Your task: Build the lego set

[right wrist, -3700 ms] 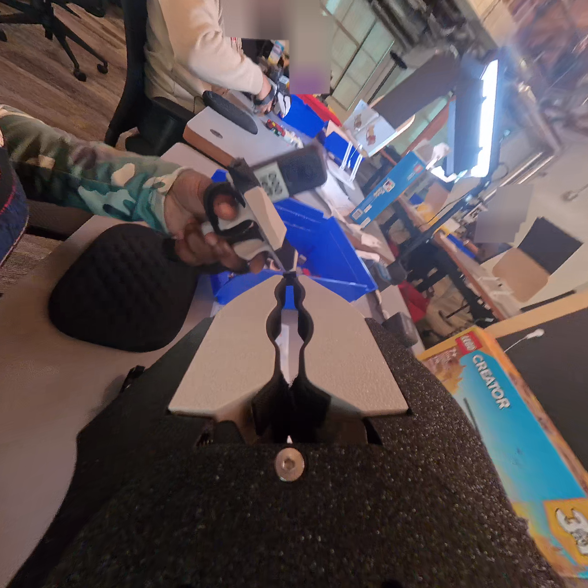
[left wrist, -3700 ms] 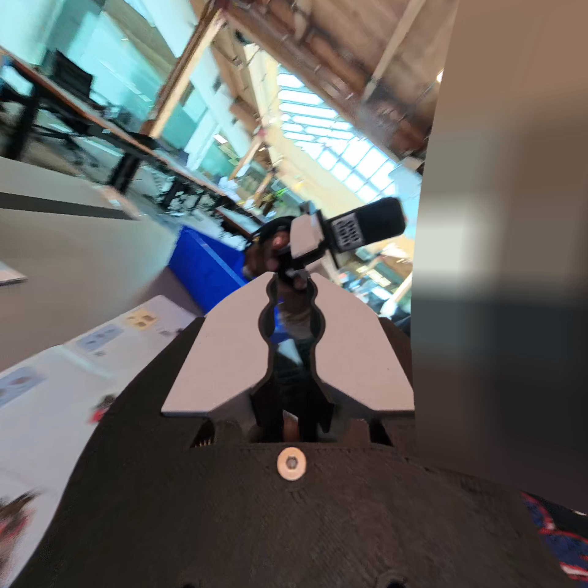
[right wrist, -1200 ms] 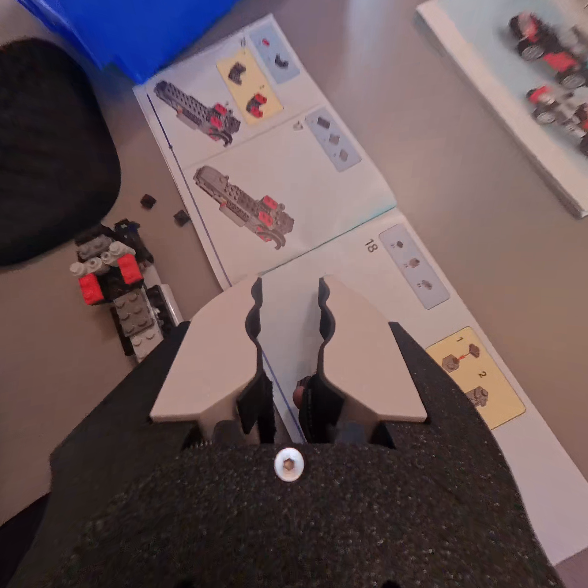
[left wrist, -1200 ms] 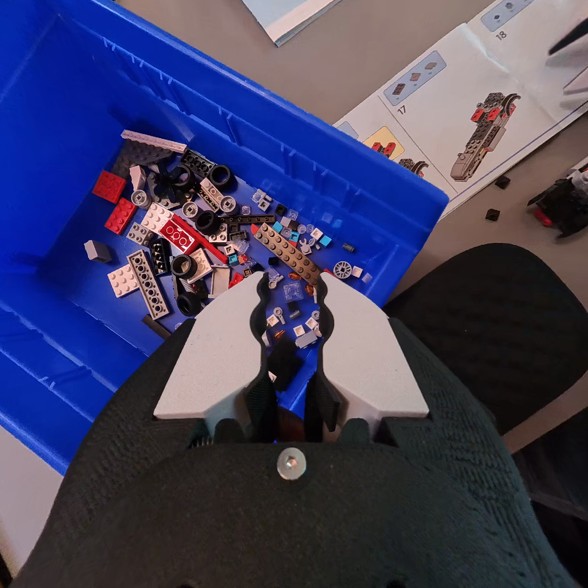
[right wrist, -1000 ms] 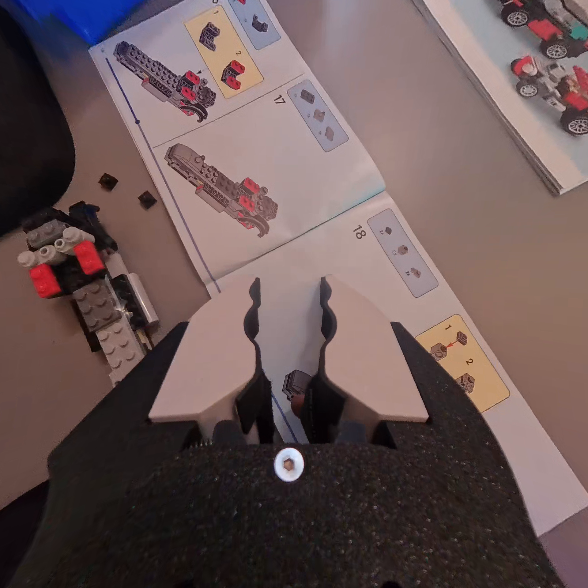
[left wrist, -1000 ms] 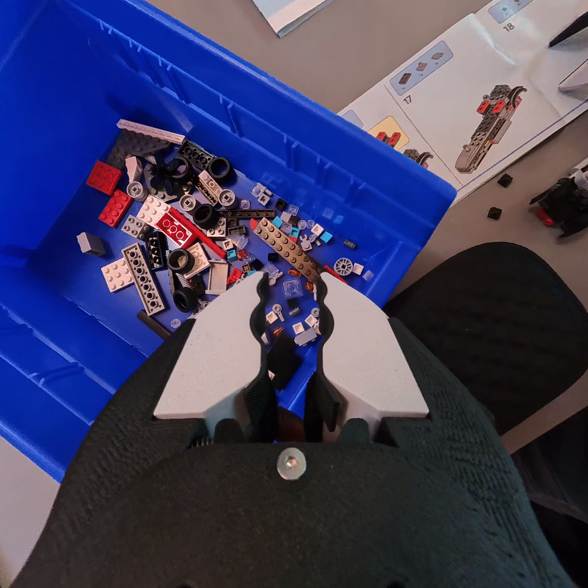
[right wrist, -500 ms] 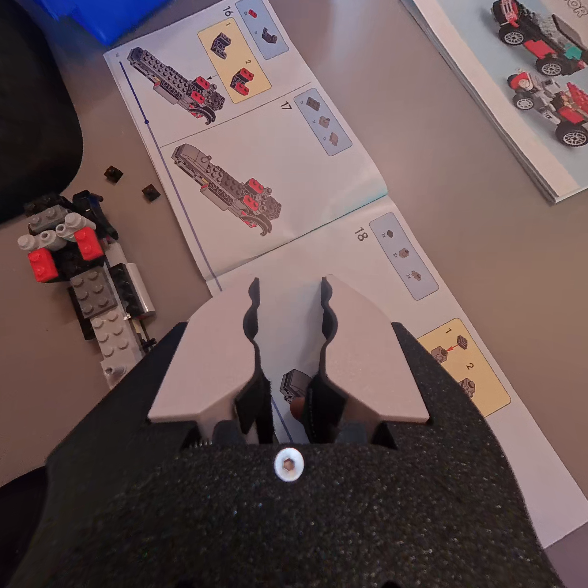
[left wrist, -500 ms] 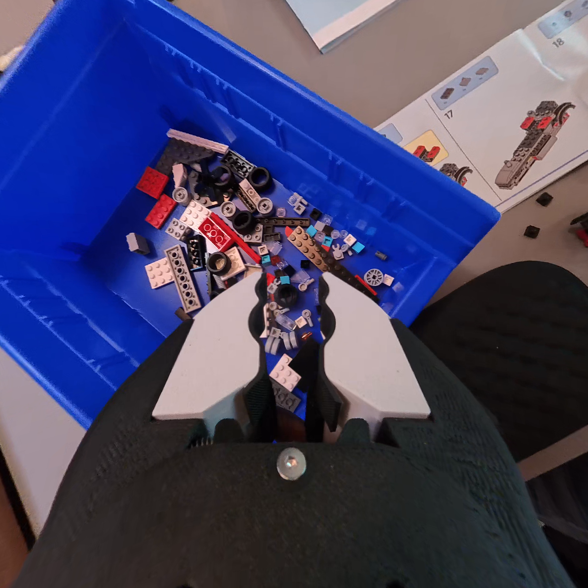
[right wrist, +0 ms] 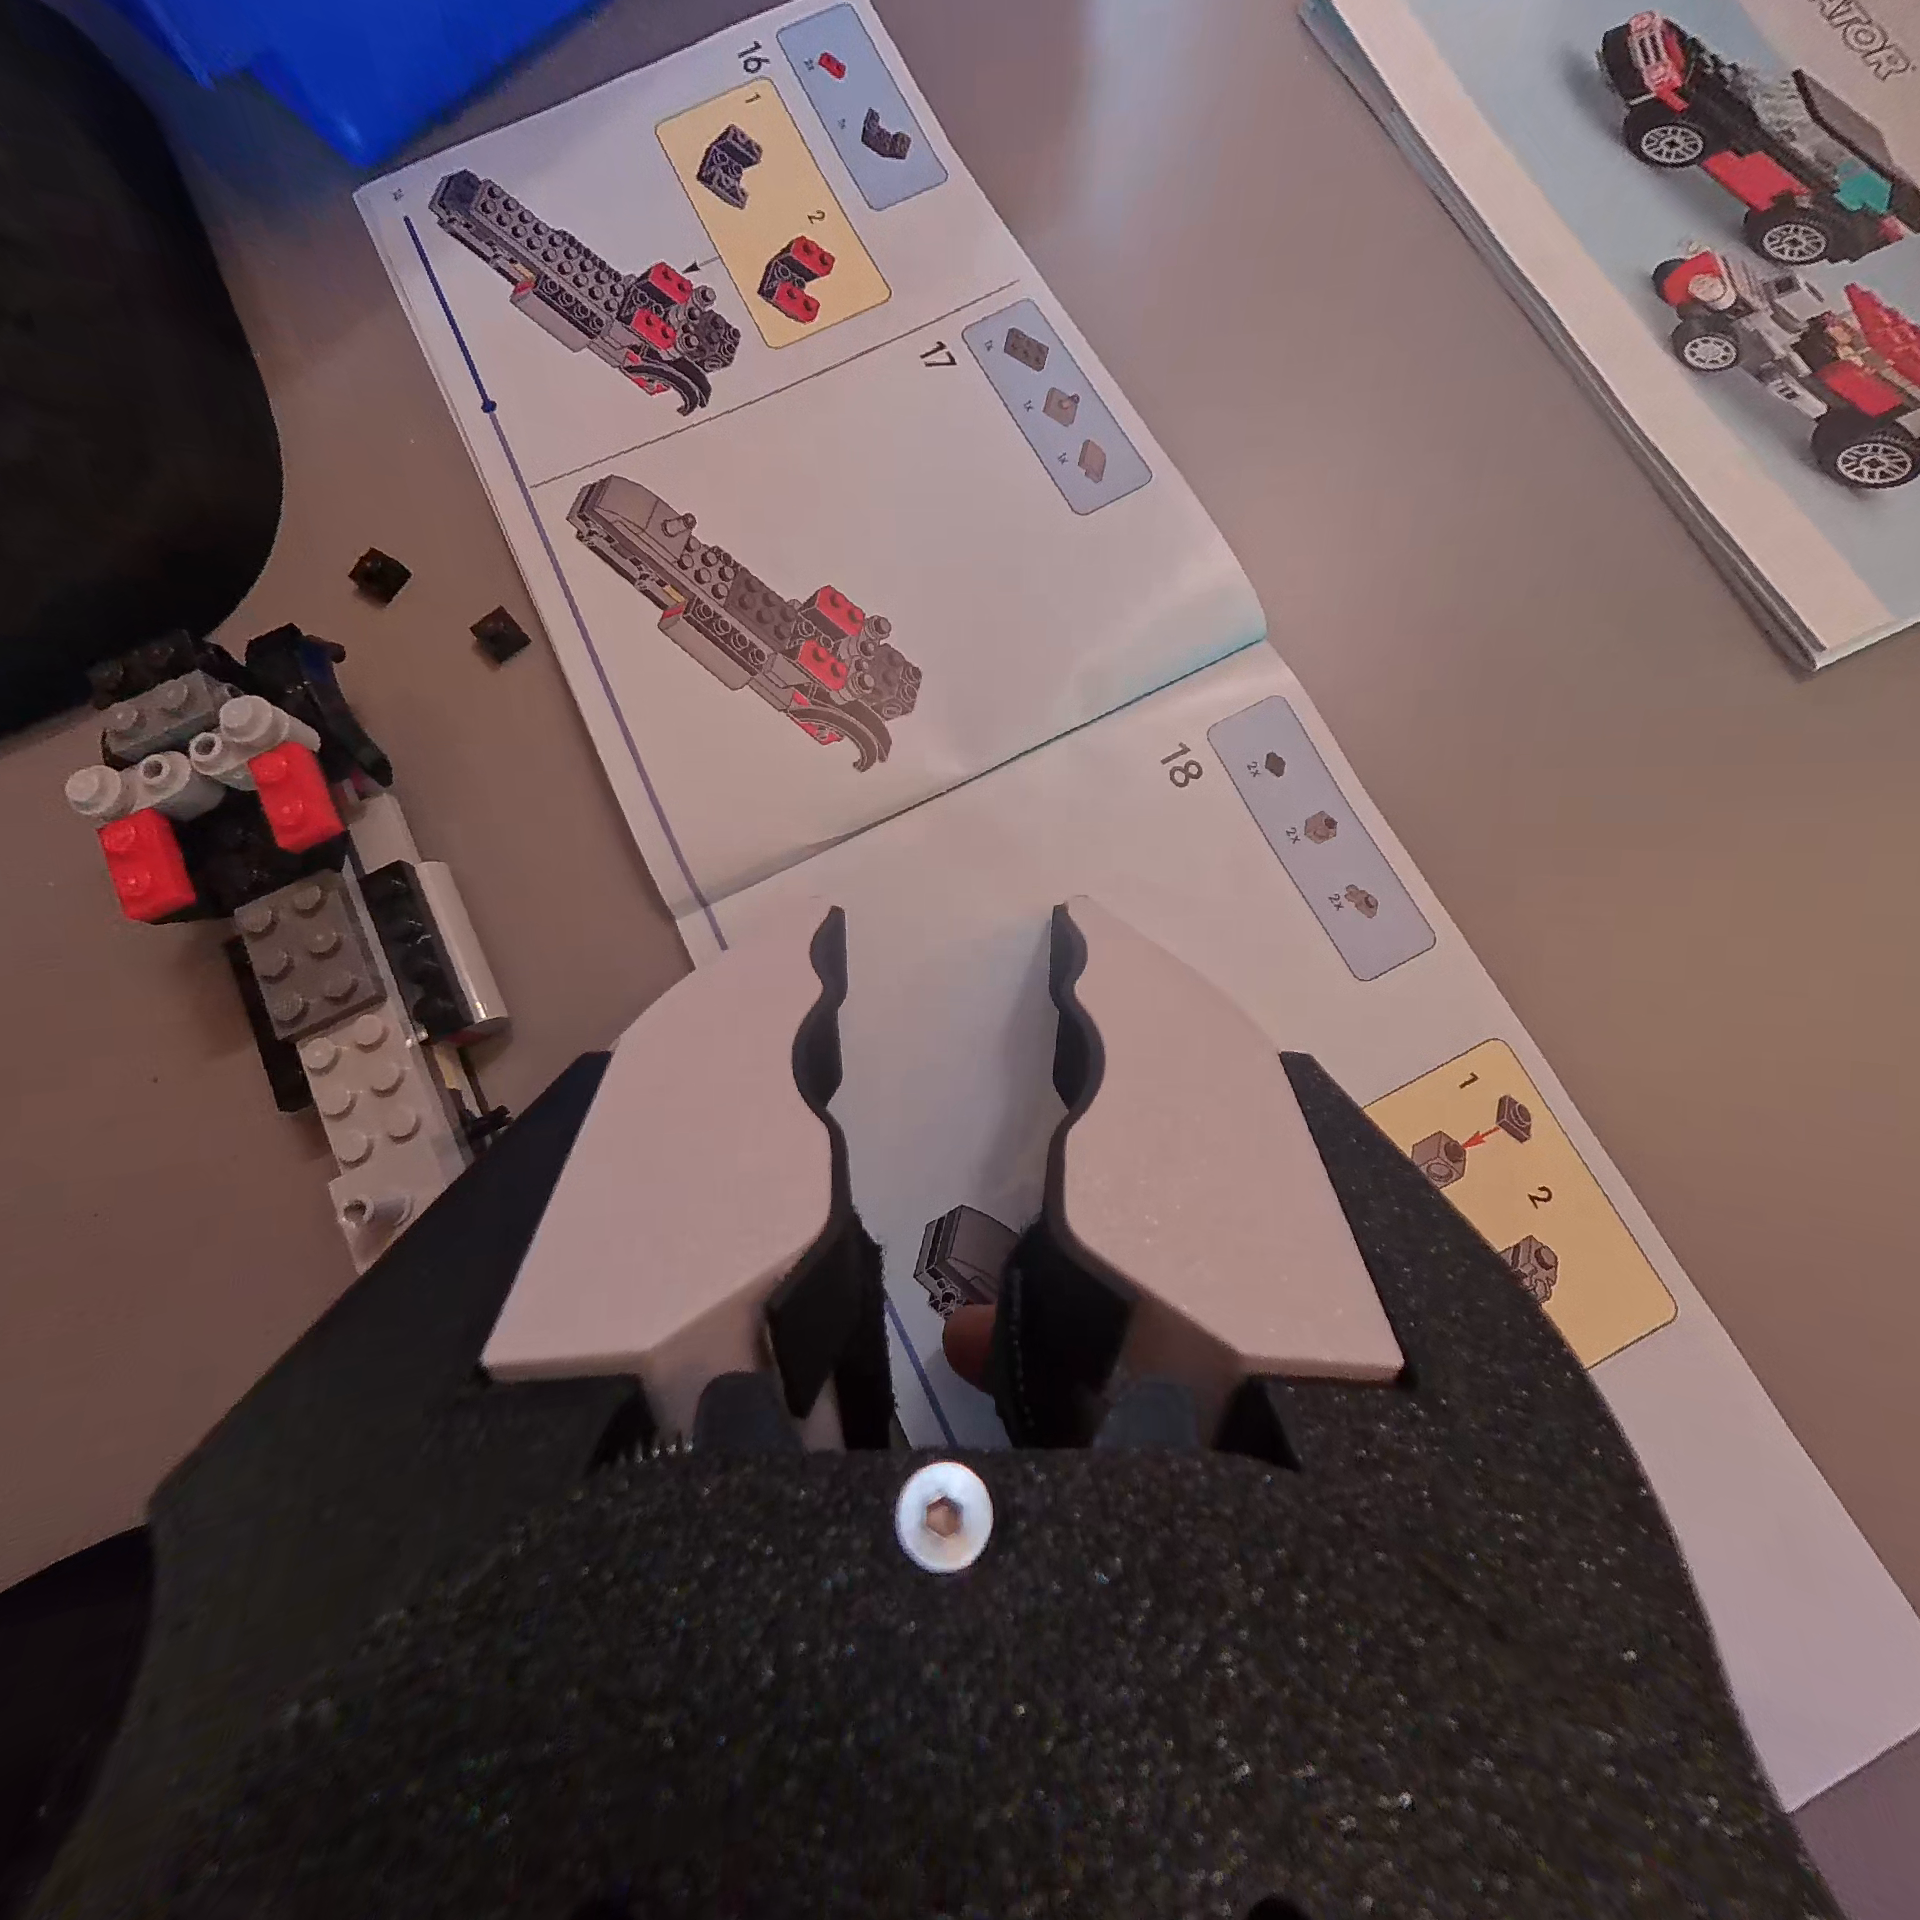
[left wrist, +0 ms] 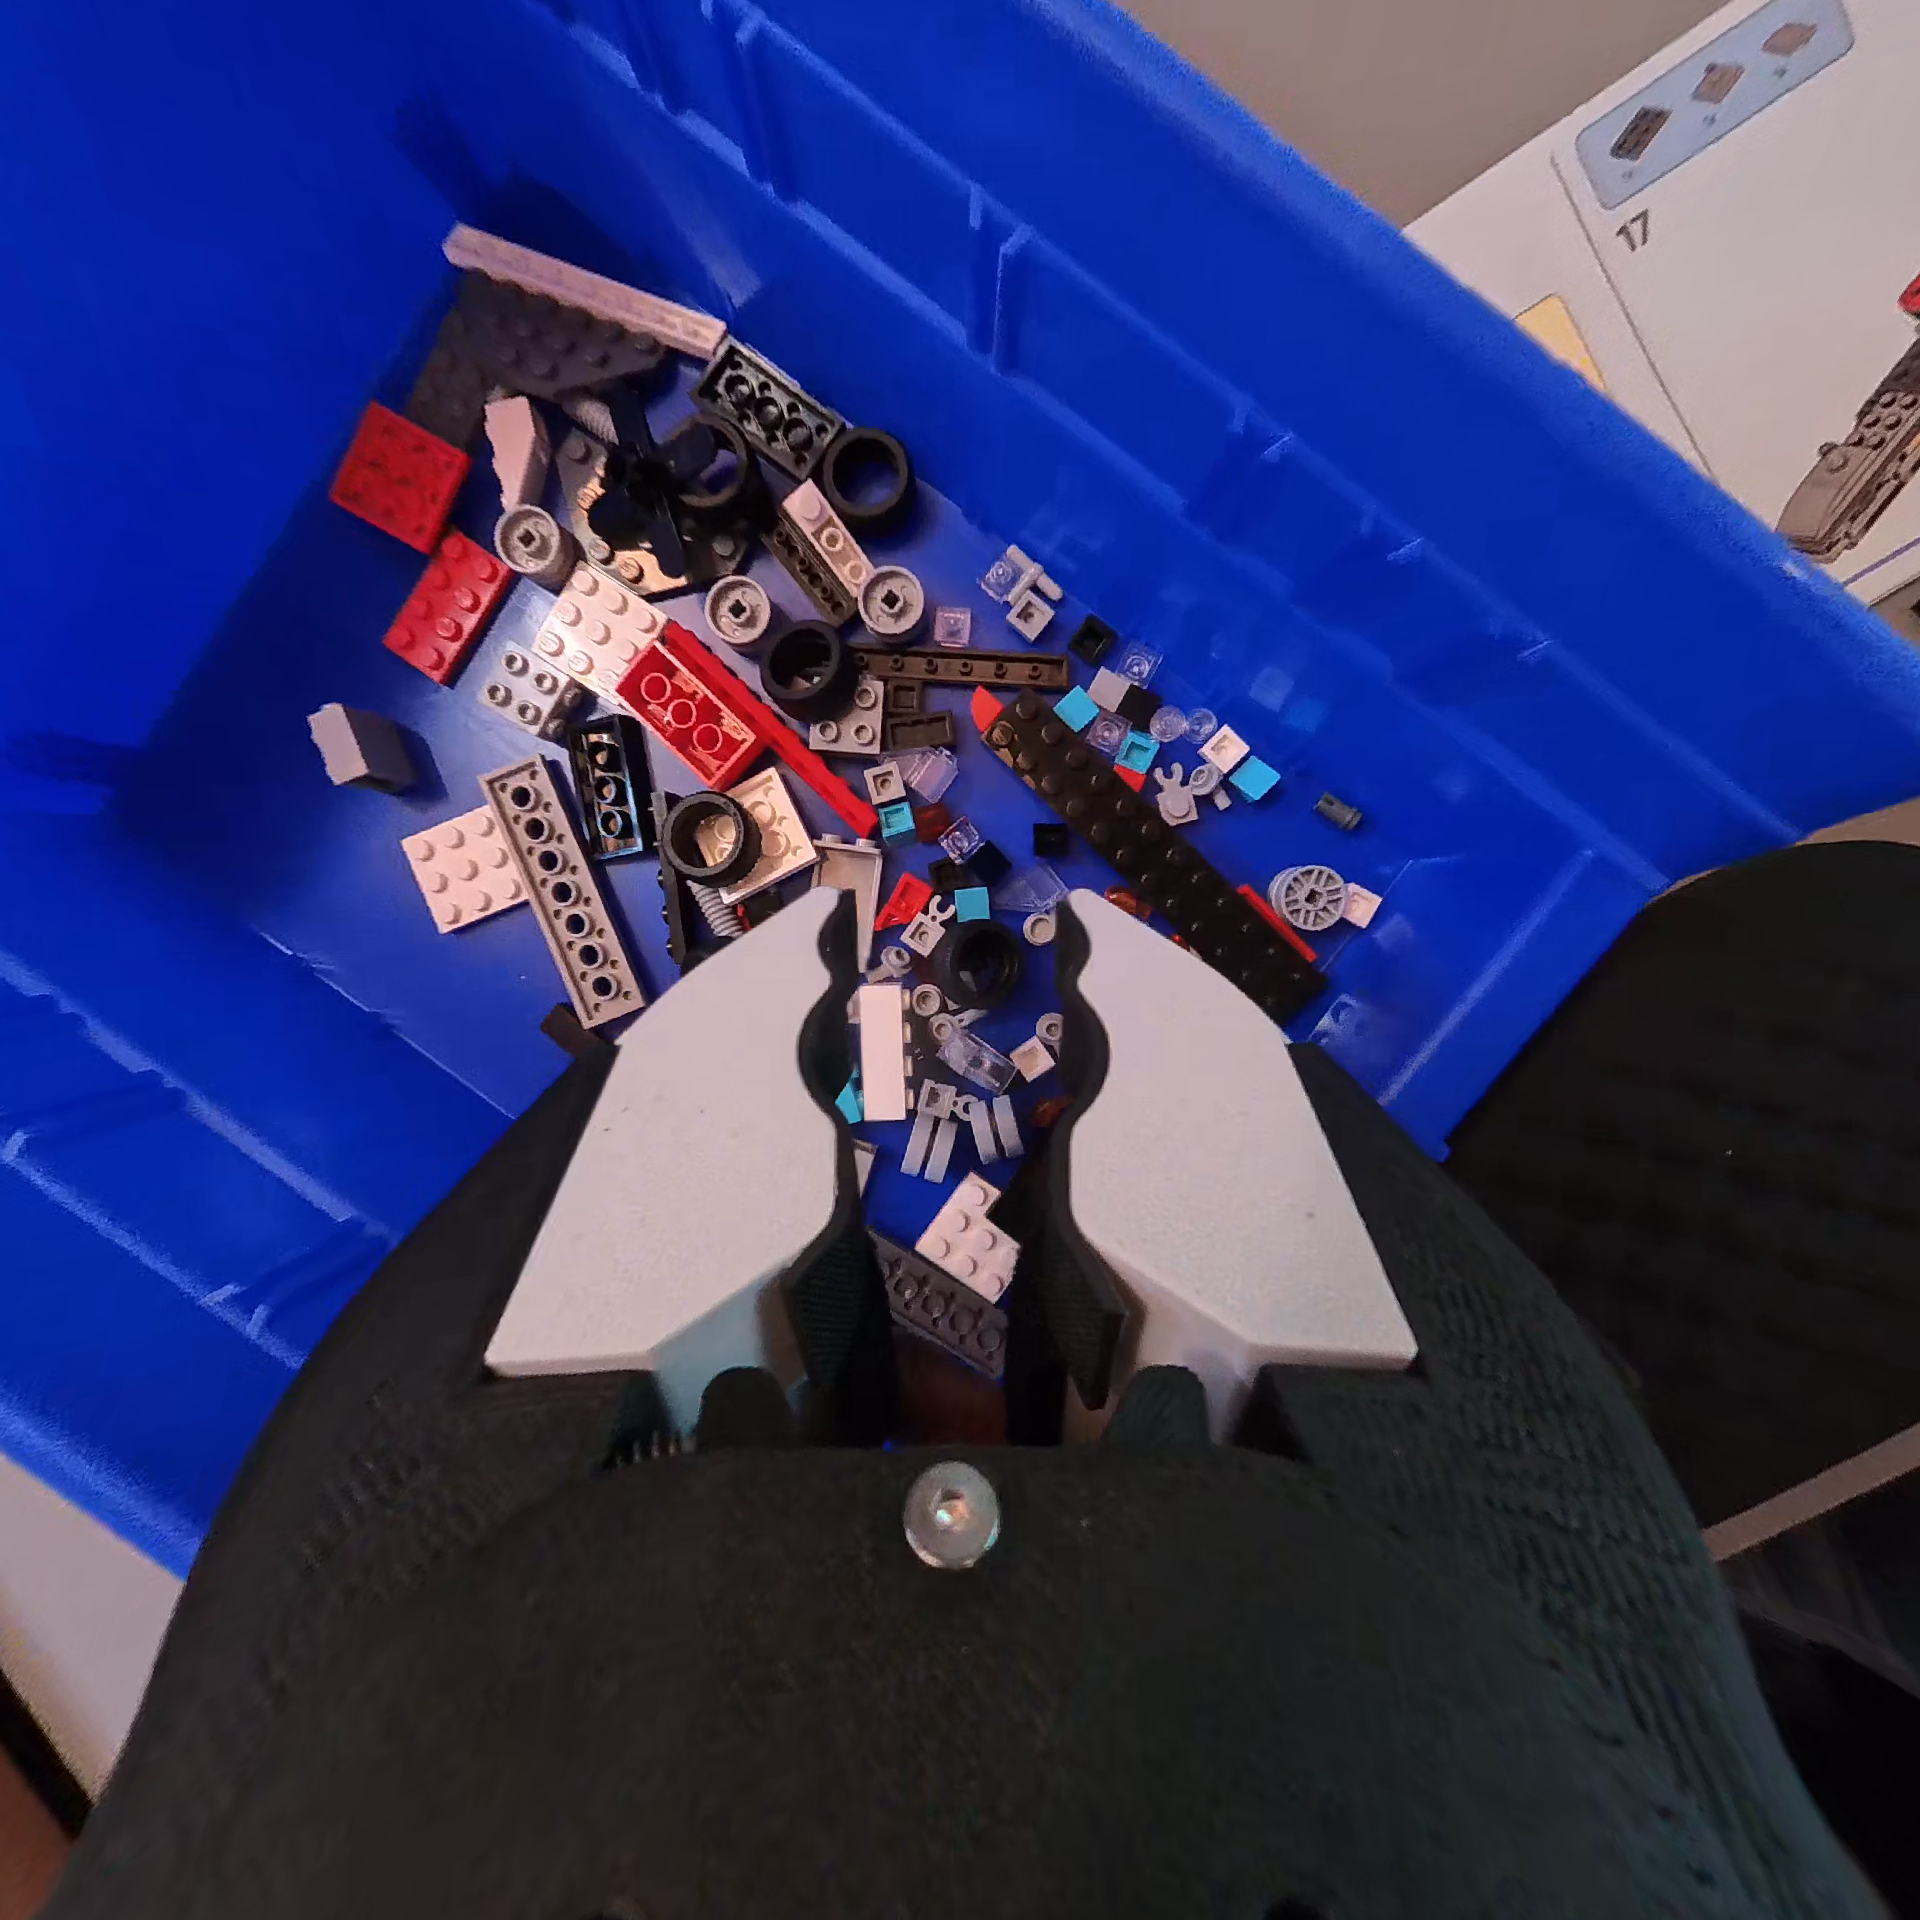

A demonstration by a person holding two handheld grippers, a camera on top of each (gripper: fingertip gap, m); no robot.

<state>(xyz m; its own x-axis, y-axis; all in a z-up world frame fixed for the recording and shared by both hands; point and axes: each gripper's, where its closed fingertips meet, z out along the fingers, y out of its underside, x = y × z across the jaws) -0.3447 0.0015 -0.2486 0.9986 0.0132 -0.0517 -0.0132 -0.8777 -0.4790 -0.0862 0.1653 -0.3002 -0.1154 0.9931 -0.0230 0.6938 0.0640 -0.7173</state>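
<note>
In the left wrist view my left gripper (left wrist: 948, 914) is open and empty, low inside a blue bin (left wrist: 1143, 343) that holds several loose lego pieces (left wrist: 665, 717): red, white, grey and black bricks, plates and tyres. A small black tyre (left wrist: 982, 961) lies between the fingertips. In the right wrist view my right gripper (right wrist: 943, 914) is open and empty above the open instruction booklet (right wrist: 883, 520). A part-built lego model (right wrist: 301, 914) in black, grey and red lies on the table left of the booklet. Two small black pieces (right wrist: 436, 603) lie beside it.
A black padded cushion (left wrist: 1704, 1143) lies right of the bin and shows at the upper left of the right wrist view (right wrist: 114, 395). A second booklet (right wrist: 1683, 291) with pictures of cars lies at the far right. The bin's corner (right wrist: 353, 62) shows at the top. My hands' fingertips stand some 30 cm from each other.
Both grippers came down from pointing across the room and opened. The left moved over the bin and sank closer to the pieces. The right has held nearly still over the booklet.
</note>
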